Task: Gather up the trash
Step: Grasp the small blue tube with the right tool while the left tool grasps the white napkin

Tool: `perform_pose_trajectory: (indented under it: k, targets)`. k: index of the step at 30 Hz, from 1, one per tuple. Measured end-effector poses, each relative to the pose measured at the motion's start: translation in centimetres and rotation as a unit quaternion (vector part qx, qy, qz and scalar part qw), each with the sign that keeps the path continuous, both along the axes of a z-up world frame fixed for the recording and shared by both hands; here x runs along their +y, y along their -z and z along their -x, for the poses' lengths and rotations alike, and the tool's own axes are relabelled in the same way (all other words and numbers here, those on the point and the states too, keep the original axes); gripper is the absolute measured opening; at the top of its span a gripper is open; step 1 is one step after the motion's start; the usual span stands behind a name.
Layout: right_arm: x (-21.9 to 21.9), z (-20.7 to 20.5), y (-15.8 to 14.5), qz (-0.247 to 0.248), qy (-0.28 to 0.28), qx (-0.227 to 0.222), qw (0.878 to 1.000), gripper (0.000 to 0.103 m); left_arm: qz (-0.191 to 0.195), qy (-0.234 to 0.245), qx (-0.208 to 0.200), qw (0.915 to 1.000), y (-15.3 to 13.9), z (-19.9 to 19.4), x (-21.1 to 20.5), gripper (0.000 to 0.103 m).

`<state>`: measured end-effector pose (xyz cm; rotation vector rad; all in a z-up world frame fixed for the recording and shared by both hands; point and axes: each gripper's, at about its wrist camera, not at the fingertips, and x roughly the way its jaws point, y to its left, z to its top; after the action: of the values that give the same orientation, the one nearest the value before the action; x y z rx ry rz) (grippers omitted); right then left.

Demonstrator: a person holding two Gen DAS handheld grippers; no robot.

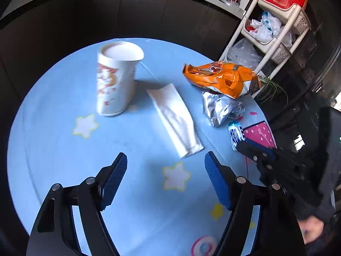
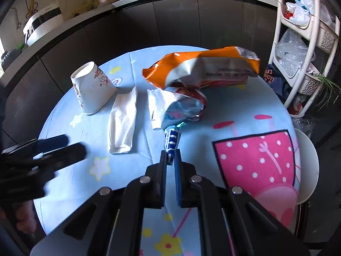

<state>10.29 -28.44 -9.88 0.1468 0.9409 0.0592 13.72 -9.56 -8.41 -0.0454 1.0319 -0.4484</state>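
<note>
My right tongs [image 2: 170,160] are pressed together on the near end of a small blue-and-white wrapper [image 2: 172,140], which lies flat on the tablecloth just in front of a crumpled silver packet [image 2: 181,108]; whether it has lifted off the cloth I cannot tell. My left tongs [image 1: 165,162] hang spread wide with nothing between them, over a bare patch of cloth near the closer end of a flattened white paper sleeve [image 1: 175,117]. By my reckoning the collecting has barely begun: this wrapper is the only piece in a grip, and everything else is yet to be picked up. That means the white sleeve, the silver packet beside it, the big orange snack bag [image 2: 202,68] lying partly over the packet toward the far edge, and the printed paper cup [image 1: 116,79] standing upright to the left of the sleeve, apart from it. I see no bin or bag to drop things into in either view, so where the trash goes I can't say. The surface is a round table [image 1: 53,111] under a light blue cloth printed with stars and a big pink dotted shape on my right side. Past it runs a dark cabinet front [image 2: 170,21] with a pale countertop carrying pots and appliances, and at the far right a white tiered basket rack [image 1: 283,34] stuffed with plastic bags, a red package on top.
</note>
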Motion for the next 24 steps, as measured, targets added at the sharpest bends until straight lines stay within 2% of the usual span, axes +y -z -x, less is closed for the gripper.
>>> perform_pose_trajectory:
  k: [3, 7, 14, 16, 19, 20, 23, 24]
  targets:
    - [-1.2, 0.6, 0.1, -0.005, 0.009, -0.001, 1.0, 0.009, -0.036, -0.023, -0.008, 0.999, 0.9, -1.2, -2.1, 0.069]
    - [-2.3, 1.2, 0.2, -0.009, 0.021, -0.004, 1.0, 0.009, -0.062, -0.028, -0.017, 0.9976, 1.6, -2.4, -4.0, 0.069]
    - [-3.3, 1.9, 0.4, -0.018, 0.033, -0.006, 0.999, 0.009, -0.081, -0.037, -0.017, 0.9959, 2.0, -3.9, -6.4, 0.069]
    - [-3.6, 2.0, 0.4, -0.019, 0.033, -0.006, 0.999, 0.009, -0.083, -0.033, -0.016, 0.9959, 2.1, -4.2, -6.8, 0.052]
    - [-3.9, 2.2, 0.3, -0.021, 0.034, -0.009, 0.999, 0.009, -0.081, -0.027, -0.014, 0.9962, 2.1, -4.2, -6.7, 0.037]
    - [-3.8, 2.2, 0.2, -0.022, 0.035, -0.009, 0.999, 0.009, -0.08, -0.026, -0.013, 0.9964, 2.1, -4.2, -6.6, 0.036]
    - [-3.7, 2.2, 0.2, -0.026, 0.031, -0.01, 0.999, 0.009, -0.054, -0.026, -0.001, 0.9982, 2.1, -4.3, -5.7, 0.023]
    - [-3.6, 2.2, 0.1, -0.029, 0.028, -0.009, 0.999, 0.009, -0.044, -0.025, 0.002, 0.9987, 2.0, -4.3, -5.2, 0.015]
